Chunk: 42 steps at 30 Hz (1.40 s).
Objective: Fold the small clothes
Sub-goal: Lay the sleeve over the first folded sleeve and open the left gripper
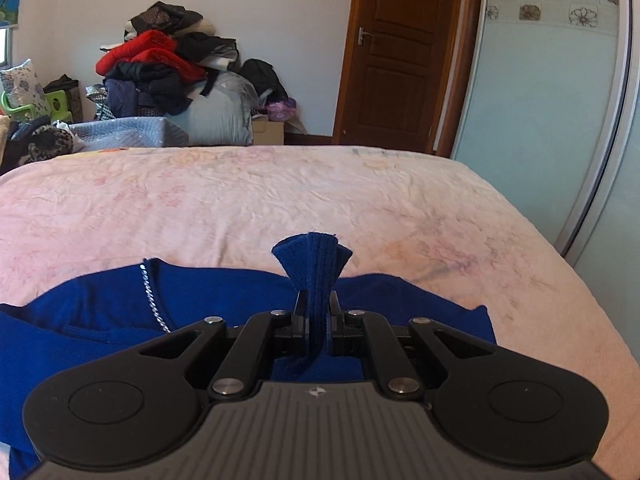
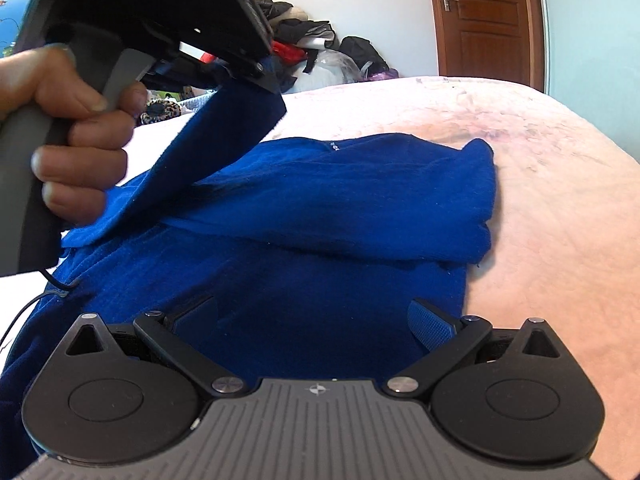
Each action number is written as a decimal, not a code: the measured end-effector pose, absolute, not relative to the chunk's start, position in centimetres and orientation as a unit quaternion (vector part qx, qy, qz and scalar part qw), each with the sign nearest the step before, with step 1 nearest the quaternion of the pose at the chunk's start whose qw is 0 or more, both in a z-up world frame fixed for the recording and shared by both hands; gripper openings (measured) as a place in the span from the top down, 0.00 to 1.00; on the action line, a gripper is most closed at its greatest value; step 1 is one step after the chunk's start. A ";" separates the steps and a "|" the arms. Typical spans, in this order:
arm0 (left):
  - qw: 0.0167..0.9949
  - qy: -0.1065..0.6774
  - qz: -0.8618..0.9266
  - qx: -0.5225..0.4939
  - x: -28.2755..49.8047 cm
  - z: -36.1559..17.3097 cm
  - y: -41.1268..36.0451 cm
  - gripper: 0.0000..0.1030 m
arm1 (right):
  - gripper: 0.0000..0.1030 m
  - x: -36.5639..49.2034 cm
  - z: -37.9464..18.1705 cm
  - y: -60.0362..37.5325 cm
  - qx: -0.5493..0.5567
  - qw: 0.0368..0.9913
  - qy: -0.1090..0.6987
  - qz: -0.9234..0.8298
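Left wrist view: left tool [image 1: 316, 316] pinches the blue sweater [image 1: 224, 300] cuff; right tool [image 2: 316, 320] gapes above it, clothes pile [image 1: 160, 60] behind.

Blue knit garment [image 2: 320, 200], part-folded, cuff lifted

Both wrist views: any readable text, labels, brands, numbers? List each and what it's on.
No readable words or numbers in either view.
Left gripper body: small white emblem, a symbol, no lettering.
Right gripper body: same emblem, no lettering.
Blue sweater: no tag or print visible; only a silvery bead trim.
Glass panel: flower motifs, no text.
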<state>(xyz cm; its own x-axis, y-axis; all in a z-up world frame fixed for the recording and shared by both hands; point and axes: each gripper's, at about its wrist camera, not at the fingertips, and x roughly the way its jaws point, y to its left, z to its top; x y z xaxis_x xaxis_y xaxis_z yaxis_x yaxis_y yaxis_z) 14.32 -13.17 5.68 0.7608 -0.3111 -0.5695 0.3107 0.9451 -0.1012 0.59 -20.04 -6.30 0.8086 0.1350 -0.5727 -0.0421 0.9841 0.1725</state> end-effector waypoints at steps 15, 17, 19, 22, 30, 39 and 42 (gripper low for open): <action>0.925 0.327 -0.193 0.018 14.3 4.0 -17.3 0.93 | 0.01 -0.5 -6.9 -20.0 0.064 0.949 0.306 0.046; 0.923 0.327 -0.200 0.021 14.2 3.9 -18.0 0.93 | 0.01 -0.6 -6.9 -19.8 0.058 0.949 0.306 0.045; 0.921 0.329 -0.206 0.024 14.1 3.8 -18.5 0.93 | 0.01 -0.7 -7.0 -19.6 0.053 0.949 0.307 0.044; 0.918 0.333 -0.211 0.030 14.2 3.3 -19.2 0.93 | 0.01 -0.7 -7.0 -19.4 0.051 0.949 0.307 0.043; 0.906 0.359 -0.219 0.049 15.0 1.8 -20.2 0.93 | 0.00 -1.0 -7.0 -18.7 0.026 0.948 0.313 0.041; 0.892 0.385 -0.231 0.054 15.0 1.2 -21.1 0.78 | 0.00 -1.1 -6.9 -18.5 0.023 0.948 0.315 0.041; 0.888 0.387 -0.245 0.043 14.8 1.6 -21.1 0.36 | 0.00 -1.1 -6.9 -18.5 0.023 0.948 0.315 0.041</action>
<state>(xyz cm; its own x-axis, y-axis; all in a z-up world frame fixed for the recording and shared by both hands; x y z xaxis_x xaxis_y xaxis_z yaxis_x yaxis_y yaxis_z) 14.82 -21.13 1.65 0.5803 -0.4011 -0.7088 0.4683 0.8764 -0.1125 -1.10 -18.50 -6.88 0.7986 0.0926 -0.5947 -0.0632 0.9955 0.0701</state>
